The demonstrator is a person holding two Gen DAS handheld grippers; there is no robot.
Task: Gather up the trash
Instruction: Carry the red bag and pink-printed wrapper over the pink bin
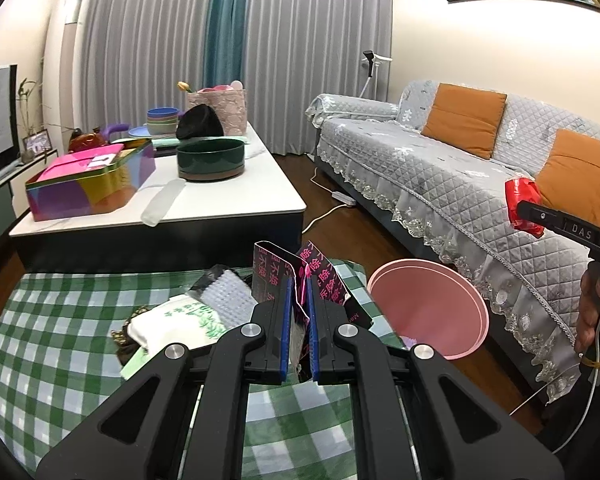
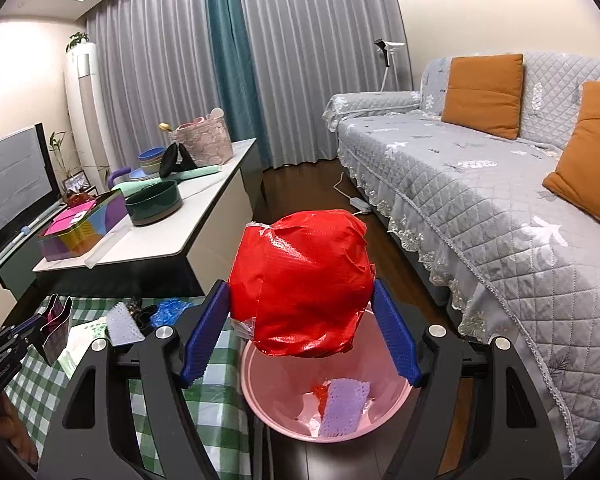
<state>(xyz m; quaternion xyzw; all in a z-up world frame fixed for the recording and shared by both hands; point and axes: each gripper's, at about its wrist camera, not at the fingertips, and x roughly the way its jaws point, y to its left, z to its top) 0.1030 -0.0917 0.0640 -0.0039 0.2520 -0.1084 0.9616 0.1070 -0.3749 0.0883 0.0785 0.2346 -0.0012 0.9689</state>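
Right wrist: right gripper (image 2: 300, 320) clamps crinkled red ball (image 2: 300, 284) above round pink bin (image 2: 384, 404); left gripper (image 1: 299, 308) pinches glossy carton (image 1: 300, 276)

You're looking at a red ball (image 2: 300, 284) of crinkled glossy film with clear tape patches, shining under the light. The pink bin (image 2: 268, 412) is showing smooth matt plastic; the purple sheet (image 2: 346, 406) inside is looking embossed and dimpled. The dark packet (image 1: 296, 276) is reading as creased glossy foil with pink print. The gripper pads (image 2: 396, 340) are showing ribbed blue rubber on matt black plastic arms with brushed metal bolts. The checked tablecloth (image 1: 40, 340) is looking like soft woven cloth. The sofa cover (image 2: 480, 208) is showing quilted fabric with a lace hem. The floor (image 1: 360, 224) is glinting as polished dark wood.
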